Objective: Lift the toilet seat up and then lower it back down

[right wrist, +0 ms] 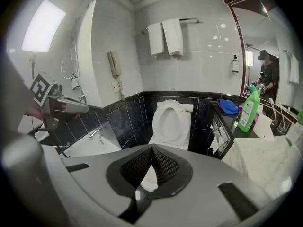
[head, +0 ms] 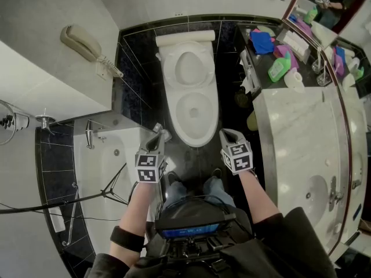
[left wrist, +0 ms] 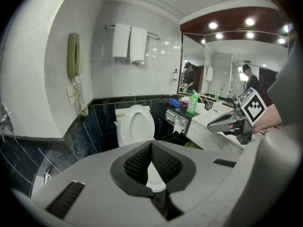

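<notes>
Hovering just short of the bowl [head: 196, 113], left tongs [head: 157, 132] and right tongs [head: 226, 134] are both closed and empty. The seat [head: 168, 71] looks raised against the tank [head: 185, 38]. Lowering it probably calls for hooking its top edge and easing it down slowly, never dropping it.

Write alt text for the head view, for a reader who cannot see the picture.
Seen from above, a person holds the left gripper and the right gripper, tongs shut and empty, near the front of an open white toilet. A bathtub lies at the left, and a marble counter with a sink at the right.
</notes>
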`<state>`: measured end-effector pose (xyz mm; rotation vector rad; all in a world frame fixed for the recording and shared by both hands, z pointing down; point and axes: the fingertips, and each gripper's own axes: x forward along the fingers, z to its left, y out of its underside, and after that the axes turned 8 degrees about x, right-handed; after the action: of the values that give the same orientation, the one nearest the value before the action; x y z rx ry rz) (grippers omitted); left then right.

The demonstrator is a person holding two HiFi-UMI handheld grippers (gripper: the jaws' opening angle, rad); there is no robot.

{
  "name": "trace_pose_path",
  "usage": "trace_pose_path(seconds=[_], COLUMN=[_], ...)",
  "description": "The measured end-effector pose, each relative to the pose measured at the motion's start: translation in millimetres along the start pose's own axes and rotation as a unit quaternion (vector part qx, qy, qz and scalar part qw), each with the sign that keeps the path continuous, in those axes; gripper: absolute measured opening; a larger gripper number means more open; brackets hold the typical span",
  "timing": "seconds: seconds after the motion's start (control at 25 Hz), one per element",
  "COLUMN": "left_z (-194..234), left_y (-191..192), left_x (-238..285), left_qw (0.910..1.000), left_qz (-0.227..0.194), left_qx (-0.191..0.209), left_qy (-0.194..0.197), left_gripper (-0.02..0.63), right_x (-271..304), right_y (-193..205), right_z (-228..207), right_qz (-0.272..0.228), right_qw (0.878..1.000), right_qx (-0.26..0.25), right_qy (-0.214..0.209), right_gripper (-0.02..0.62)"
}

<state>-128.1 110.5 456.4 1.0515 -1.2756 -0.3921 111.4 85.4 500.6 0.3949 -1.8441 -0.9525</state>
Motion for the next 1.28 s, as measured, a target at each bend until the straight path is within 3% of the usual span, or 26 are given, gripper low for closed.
trace_pose_path(seconds=[1.28], left_z=[-2], left_y=[0], left_x=[10], left_qw=[0.9999], left_qz=[0.006], left_qx=[0.006], left_qy=[0.009], left_gripper=[0.000], right_x=[2], right_y=[-3], right_z=[-5], right_qz=[0.005], right_qw=[1.000], right_qx=[0.000], right_qy=[0.007], right_gripper=[0.009])
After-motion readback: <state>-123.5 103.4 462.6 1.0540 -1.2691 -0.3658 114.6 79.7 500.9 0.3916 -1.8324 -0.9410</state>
